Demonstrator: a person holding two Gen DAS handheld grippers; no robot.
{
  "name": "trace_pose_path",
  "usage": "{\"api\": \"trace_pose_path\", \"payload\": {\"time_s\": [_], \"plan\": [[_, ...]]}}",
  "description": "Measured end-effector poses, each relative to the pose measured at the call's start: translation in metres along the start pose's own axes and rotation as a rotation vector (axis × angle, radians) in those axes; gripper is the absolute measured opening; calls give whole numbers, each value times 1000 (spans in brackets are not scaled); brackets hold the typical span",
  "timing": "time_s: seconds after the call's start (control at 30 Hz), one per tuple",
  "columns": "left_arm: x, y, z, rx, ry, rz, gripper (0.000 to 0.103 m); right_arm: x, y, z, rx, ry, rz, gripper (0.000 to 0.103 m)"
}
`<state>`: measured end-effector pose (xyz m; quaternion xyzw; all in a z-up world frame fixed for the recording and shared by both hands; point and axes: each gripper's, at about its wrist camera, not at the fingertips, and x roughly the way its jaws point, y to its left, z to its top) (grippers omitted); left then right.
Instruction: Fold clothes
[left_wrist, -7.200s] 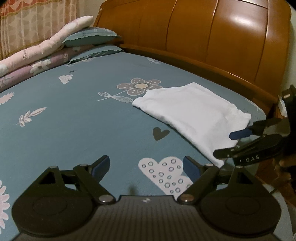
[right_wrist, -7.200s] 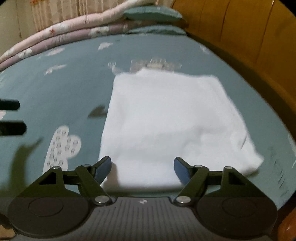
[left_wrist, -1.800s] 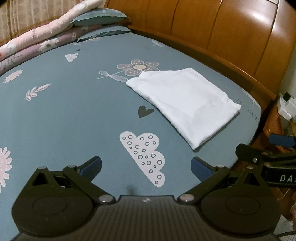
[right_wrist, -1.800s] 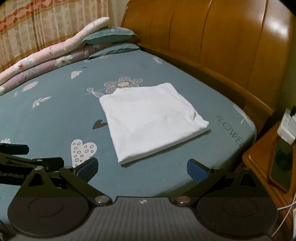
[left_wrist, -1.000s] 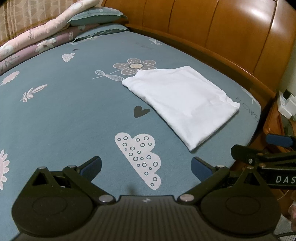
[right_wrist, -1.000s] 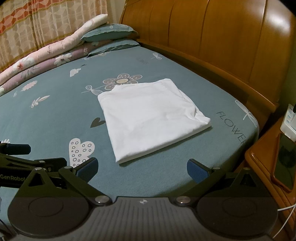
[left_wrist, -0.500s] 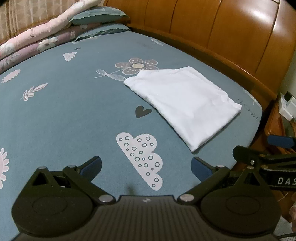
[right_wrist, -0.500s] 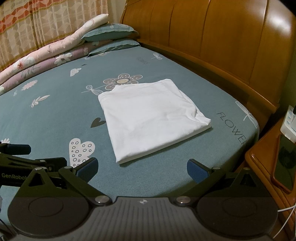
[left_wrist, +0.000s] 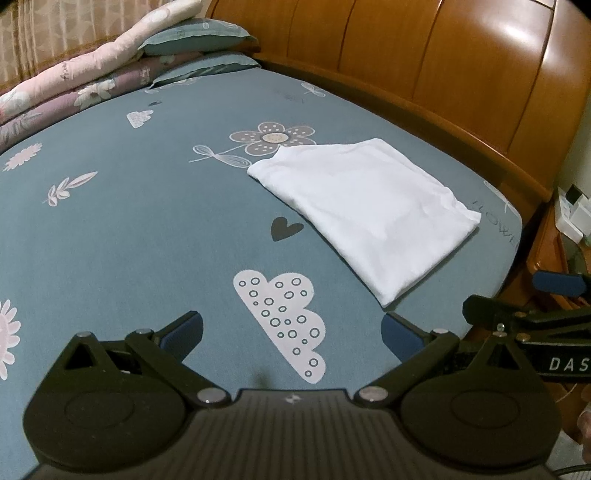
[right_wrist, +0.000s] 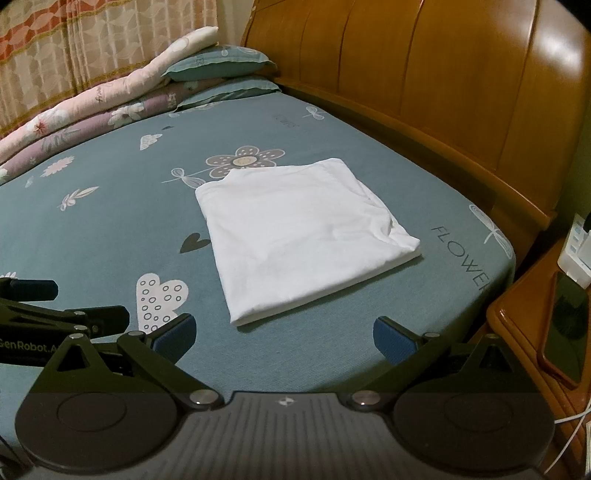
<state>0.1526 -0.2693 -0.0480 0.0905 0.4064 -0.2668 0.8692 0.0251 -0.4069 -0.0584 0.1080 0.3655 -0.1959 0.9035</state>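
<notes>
With the white folded cotton garment (right_wrist: 299, 236) lying as a neat rectangle on the blue-grey patterned bed sheet (right_wrist: 110, 221) just below its printed flower, the left gripper (left_wrist: 291, 330) and right gripper (right_wrist: 282, 334) hover short of it, fingers spread and empty, so folding looks finished and any next move only needs a light tidy.

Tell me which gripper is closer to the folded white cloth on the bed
Right. The right gripper is open, directly in front of the folded white cloth's near edge. The left gripper, also open, sits off toward its left corner, over the cloud print.
</notes>
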Motion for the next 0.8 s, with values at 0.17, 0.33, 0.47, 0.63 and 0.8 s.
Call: {"api": "trace_pose_path", "payload": {"time_s": [0.17,0.33,0.47,0.63,0.8], "plan": [[0,0,0,1,3,3,102,0,0,0,-3,0,0,103],[0,0,0,0,3,2,102,0,0,0,-2,0,-1,103],[0,1,0,-2,5,3,102,0,0,0,-3,1,-2,103],[0,1,0,-2,7,5,102,1,1,0,-4,3,0,103],[1,1,-1,-1,8,7,102,1,1,0,-5,3,0,103]]}}
